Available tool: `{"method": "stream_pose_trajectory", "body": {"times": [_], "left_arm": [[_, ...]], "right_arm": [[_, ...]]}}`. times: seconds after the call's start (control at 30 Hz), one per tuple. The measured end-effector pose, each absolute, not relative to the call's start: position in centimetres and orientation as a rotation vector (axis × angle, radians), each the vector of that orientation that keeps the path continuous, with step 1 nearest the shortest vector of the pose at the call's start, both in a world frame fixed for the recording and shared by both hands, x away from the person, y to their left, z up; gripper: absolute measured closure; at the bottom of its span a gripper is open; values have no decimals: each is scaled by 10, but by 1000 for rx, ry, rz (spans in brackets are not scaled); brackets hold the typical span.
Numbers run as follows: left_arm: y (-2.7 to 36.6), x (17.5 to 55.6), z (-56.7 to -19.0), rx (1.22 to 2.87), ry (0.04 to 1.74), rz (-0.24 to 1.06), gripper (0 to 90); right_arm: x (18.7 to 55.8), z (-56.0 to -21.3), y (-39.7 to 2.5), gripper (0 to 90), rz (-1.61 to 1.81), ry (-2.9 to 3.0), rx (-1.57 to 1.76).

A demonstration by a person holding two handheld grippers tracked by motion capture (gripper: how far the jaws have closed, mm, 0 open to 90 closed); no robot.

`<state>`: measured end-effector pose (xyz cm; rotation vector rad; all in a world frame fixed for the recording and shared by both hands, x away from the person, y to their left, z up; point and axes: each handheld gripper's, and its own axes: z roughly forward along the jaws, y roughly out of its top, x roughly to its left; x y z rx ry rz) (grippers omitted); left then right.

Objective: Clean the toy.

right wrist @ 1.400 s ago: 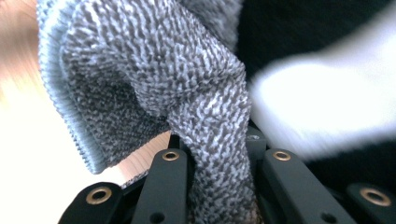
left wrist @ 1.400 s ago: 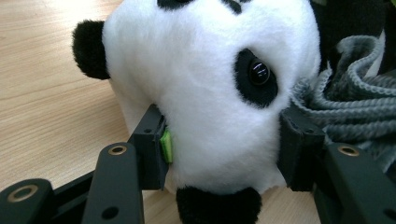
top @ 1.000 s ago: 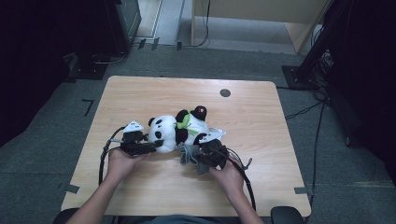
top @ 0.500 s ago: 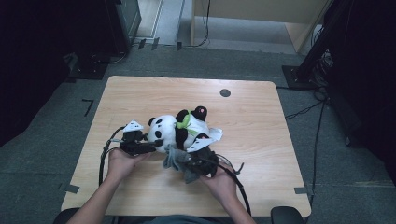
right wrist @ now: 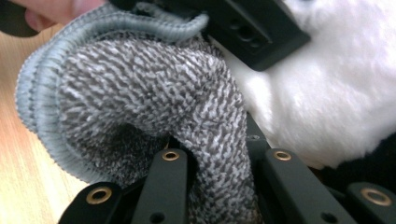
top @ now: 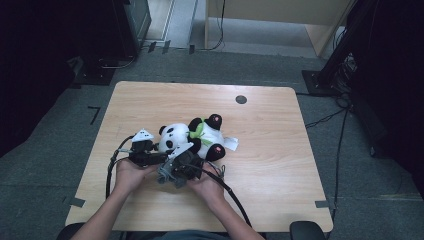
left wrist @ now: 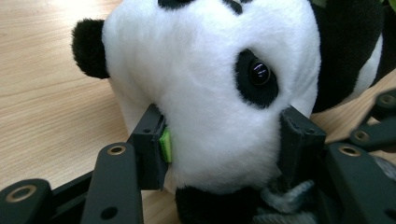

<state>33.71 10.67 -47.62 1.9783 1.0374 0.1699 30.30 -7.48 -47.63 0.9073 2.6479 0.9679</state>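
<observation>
A black-and-white panda plush (top: pixel 192 136) with a green neck ribbon lies on the wooden table (top: pixel 270 150). My left gripper (top: pixel 152 156) is shut on the panda's head (left wrist: pixel 210 84), its jaws pressing into the white fur on both sides. The right gripper (top: pixel 172 170) is shut on a grey knitted cloth (right wrist: pixel 140 93) with a pale blue-grey rim, which drapes over its jaws. This cloth (top: pixel 164 174) sits right under the panda's chin (left wrist: pixel 280 205), against the left gripper's jaw (right wrist: pixel 252 28). White fur (right wrist: pixel 336 93) lies just beside the cloth.
A white tag (top: pixel 231 143) sticks out from the plush on its right. A black round grommet (top: pixel 241 99) sits near the table's far edge. Cables trail from both grippers toward the front edge. Dark equipment and stands surround the table.
The right gripper has carried the grey cloth leftward, from beside the panda's body to just under its head next to the left gripper. The left gripper has kept its hold.
</observation>
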Motion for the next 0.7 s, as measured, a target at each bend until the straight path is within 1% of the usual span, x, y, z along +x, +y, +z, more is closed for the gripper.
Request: {"method": "stream_pose_trajectory", "body": {"times": [0.2,0.47,0.7], "left_arm": [[107,337,-476,1990,1027,173,449],[108,338,-476,1989,1027,166,450],[107,338,-476,1990,1025,166,449]], "right_arm": [[300,-475,-84,780,927,2625,907],[300,-470,-124,781,919,2560,1012],[293,-463,-141,782,922,2552,1000]]}}
